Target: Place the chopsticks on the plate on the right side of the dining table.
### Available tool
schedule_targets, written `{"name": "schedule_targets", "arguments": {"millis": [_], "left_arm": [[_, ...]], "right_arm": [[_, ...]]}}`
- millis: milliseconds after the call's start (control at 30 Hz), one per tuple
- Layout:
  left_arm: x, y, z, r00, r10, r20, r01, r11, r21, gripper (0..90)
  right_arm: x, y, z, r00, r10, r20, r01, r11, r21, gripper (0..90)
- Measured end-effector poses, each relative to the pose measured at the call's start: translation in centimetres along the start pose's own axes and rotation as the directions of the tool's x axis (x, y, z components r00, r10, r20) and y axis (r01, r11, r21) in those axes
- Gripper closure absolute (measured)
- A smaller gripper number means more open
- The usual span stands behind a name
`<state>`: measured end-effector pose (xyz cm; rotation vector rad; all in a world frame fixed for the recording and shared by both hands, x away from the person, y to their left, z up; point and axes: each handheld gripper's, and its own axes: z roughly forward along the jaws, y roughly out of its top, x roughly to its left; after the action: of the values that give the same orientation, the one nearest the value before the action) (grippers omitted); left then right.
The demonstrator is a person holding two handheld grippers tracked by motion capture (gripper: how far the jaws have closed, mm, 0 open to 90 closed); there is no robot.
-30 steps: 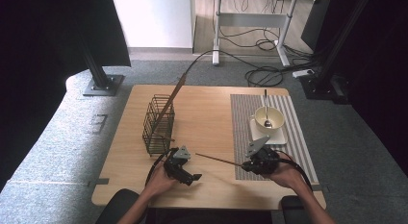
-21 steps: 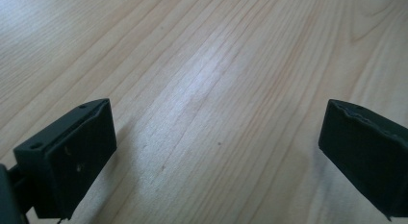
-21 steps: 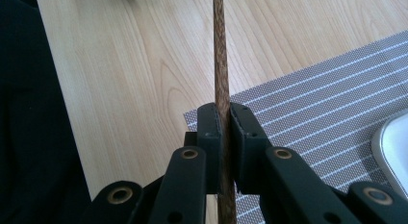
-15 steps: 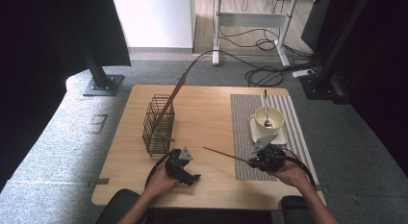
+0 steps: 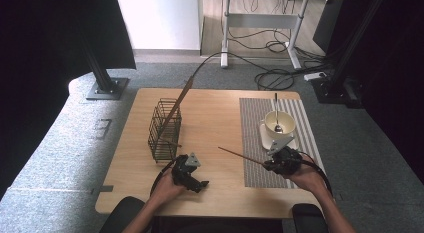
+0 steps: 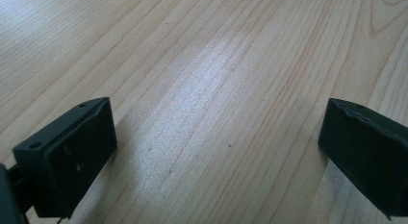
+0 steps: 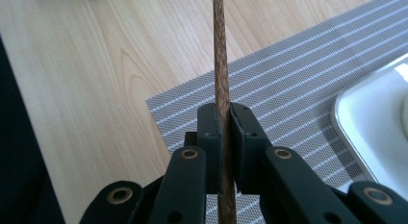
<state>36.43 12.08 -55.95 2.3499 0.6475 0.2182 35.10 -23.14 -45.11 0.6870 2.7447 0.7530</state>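
Note:
A thin brown wooden chopstick (image 5: 242, 157) is held above the table, its tip pointing left toward the middle. My right gripper (image 5: 269, 166) is shut on it over the striped placemat's (image 5: 255, 143) front edge. In the right gripper view the chopstick (image 7: 220, 51) runs straight up between the closed pads of the right gripper (image 7: 223, 123). My left gripper (image 5: 201, 184) rests low on the wooden table (image 5: 220, 113) near the front. In its own view the left gripper (image 6: 216, 152) stands open, with bare wood between the jaws.
A black wire basket (image 5: 164, 130) stands left of centre with a long stick (image 5: 180, 100) leaning out of it. A cream bowl (image 5: 276, 124) with a spoon (image 5: 276, 113) sits on a white plate (image 7: 370, 128) on the placemat, just beyond my right gripper.
My right gripper has carried the chopstick a little to the right and farther from the front edge, onto the placemat. The left gripper has stayed put.

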Motion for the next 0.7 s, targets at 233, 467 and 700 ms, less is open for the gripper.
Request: {"name": "schedule_targets", "arguments": {"millis": [233,467,700], "left_arm": [[0.1,0.1,0.1,1.0000,-0.002,0.000,0.002,1.0000,-0.002,0.0],[0.1,0.1,0.1,1.0000,-0.001,0.001,0.001,1.0000,-0.003,0.0],[0.1,0.1,0.1,1.0000,0.000,0.001,0.000,1.0000,-0.004,0.0]], "right_arm": [[-1.0,-0.8,-0.3,0.9988,0.036,0.032,-0.036,0.999,-0.004,82.9],[-2.1,-1.4,-0.3,0.9950,0.082,0.056,-0.082,0.997,-0.006,82.9],[-3.0,-1.8,-0.4,0.9914,0.107,0.076,-0.107,0.994,-0.004,82.9]]}}
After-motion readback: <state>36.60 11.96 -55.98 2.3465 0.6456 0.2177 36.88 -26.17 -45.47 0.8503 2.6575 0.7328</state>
